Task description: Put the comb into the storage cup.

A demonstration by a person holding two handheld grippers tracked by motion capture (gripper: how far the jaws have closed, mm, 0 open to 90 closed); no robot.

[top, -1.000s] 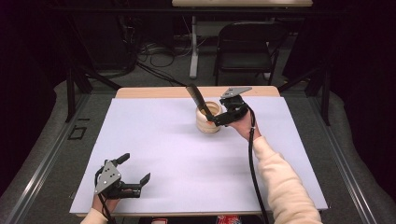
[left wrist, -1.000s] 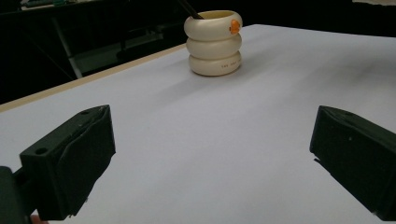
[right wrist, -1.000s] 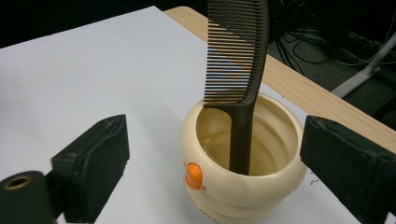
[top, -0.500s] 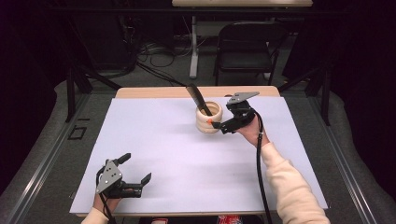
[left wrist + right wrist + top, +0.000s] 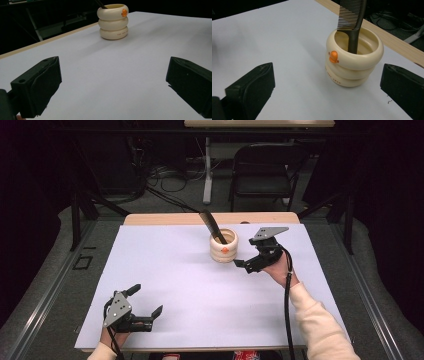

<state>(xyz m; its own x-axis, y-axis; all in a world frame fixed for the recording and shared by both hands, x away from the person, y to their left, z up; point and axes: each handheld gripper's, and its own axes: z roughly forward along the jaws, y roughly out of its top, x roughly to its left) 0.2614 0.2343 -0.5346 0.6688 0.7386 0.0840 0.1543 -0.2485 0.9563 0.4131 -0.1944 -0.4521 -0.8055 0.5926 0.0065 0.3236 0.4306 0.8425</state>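
A cream ringed cup (image 5: 223,249) with an orange dot stands at the back middle of the white table sheet (image 5: 175,270). A black comb (image 5: 211,226) stands in it, leaning to the back left. My right gripper (image 5: 246,265) is just right of the cup, apart from it; its jaws have just been opening and now stand open with nothing between them. In the right gripper view the cup (image 5: 353,62) and comb (image 5: 352,17) sit ahead of the spread jaws (image 5: 327,92). My left gripper (image 5: 146,301) rests open and empty at the near left, with the cup (image 5: 113,22) far ahead.
A strip of wooden table edge (image 5: 165,219) shows behind the sheet. Beyond the table stand a black chair (image 5: 262,167) and a table leg with floor cables (image 5: 165,175). Black frame rails (image 5: 45,285) run along both sides.
My right gripper has drawn back from the cup towards the near right, its jaws wider. The comb stays in the cup. The left gripper has kept still.
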